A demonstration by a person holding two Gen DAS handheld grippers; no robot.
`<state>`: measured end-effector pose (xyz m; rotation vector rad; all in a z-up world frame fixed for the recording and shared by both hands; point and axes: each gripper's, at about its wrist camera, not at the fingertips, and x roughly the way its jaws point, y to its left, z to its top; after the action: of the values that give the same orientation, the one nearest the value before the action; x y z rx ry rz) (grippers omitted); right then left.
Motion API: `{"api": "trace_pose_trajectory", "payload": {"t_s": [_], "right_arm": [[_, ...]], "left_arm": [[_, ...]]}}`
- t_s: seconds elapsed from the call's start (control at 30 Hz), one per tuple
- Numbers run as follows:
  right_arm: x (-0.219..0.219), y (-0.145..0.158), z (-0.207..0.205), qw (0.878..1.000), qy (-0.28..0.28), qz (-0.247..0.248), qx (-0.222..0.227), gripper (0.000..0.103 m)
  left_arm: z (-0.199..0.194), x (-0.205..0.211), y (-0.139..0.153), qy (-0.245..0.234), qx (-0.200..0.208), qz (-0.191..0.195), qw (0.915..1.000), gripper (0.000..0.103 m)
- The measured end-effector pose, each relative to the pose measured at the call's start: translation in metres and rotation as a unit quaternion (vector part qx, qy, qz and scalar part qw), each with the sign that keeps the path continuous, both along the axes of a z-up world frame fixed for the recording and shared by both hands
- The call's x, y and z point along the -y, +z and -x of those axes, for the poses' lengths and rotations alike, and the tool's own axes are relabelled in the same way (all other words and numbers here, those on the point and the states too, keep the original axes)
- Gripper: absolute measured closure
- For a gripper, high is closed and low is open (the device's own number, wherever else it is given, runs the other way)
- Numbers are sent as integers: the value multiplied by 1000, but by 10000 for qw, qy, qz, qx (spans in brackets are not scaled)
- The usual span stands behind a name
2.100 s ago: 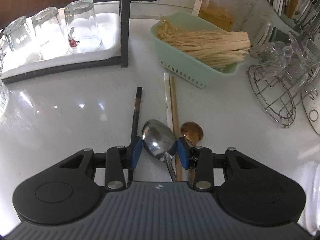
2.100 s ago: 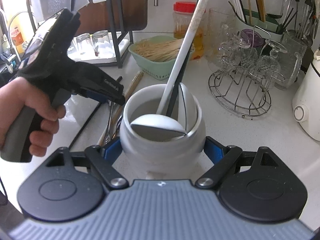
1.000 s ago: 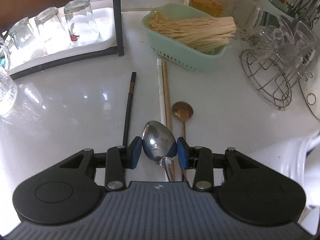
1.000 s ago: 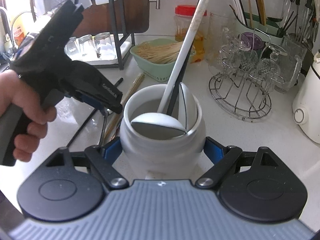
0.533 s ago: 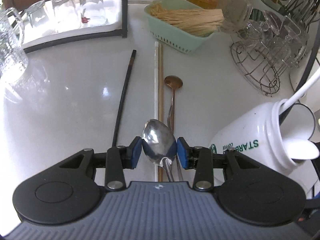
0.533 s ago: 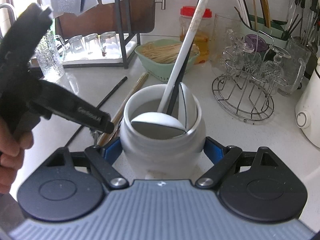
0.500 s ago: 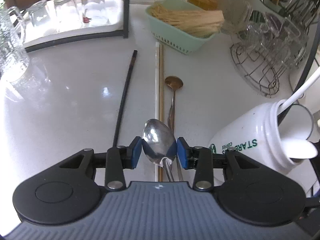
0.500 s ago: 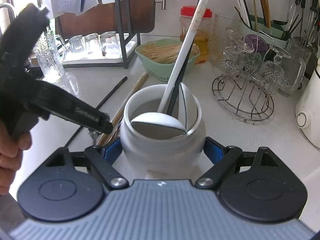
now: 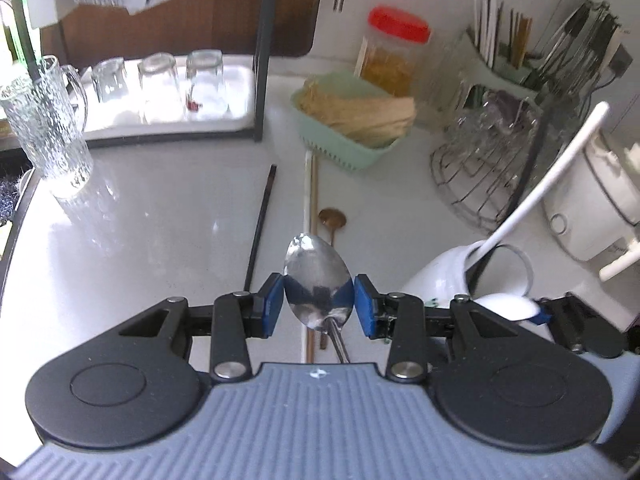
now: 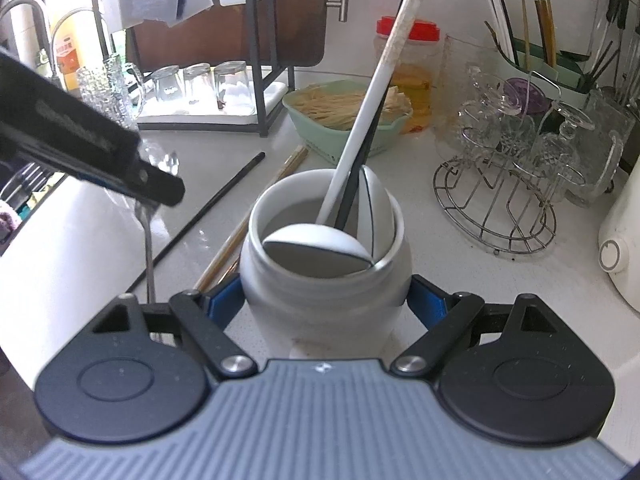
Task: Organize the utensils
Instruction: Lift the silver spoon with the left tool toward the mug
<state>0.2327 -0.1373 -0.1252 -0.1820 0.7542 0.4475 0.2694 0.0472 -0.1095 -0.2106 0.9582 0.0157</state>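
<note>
My left gripper (image 9: 319, 305) is shut on the bowl of a steel spoon (image 9: 316, 268), held above the counter. In the right wrist view the left gripper (image 10: 160, 192) comes in from the left and the spoon's handle (image 10: 149, 256) hangs down beside the jar. My right gripper (image 10: 326, 300) is shut on a white ceramic jar (image 10: 276, 280). The jar holds a long white ladle (image 10: 372, 92), a black stick and white spoons. On the counter lie a black chopstick (image 9: 260, 224), a pale chopstick pair (image 9: 310, 200) and a small bronze spoon (image 9: 332, 220).
A green basket of sticks (image 9: 352, 128) and a red-lidded jar (image 9: 392, 56) stand behind. A wire rack of glasses (image 9: 492, 160) and a white appliance (image 9: 592, 208) are on the right. A tray of upturned glasses (image 9: 160, 92) and a glass mug (image 9: 48, 128) are on the left.
My left gripper has risen off the counter with the steel spoon and drawn back beside the jar. The right gripper and the jar have stayed put.
</note>
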Motion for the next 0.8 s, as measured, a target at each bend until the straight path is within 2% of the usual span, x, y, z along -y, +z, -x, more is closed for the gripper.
{"api": "trace_pose_trajectory", "payload": {"t_s": [0.37, 0.47, 0.63, 0.8], "right_arm": [[2, 0, 3, 9998, 185, -51, 24, 14], [2, 0, 2, 9998, 184, -57, 17, 14], [2, 0, 3, 9998, 181, -67, 20, 14], [2, 0, 3, 9998, 176, -75, 28, 14]], "left_arm": [[12, 13, 52, 67, 569, -164, 9982, 59], [11, 17, 63, 83, 689, -209, 9974, 59], [9, 22, 87, 102, 1119, -380, 9929, 59], [-3, 31, 97, 66, 1253, -476, 9910, 59]]}}
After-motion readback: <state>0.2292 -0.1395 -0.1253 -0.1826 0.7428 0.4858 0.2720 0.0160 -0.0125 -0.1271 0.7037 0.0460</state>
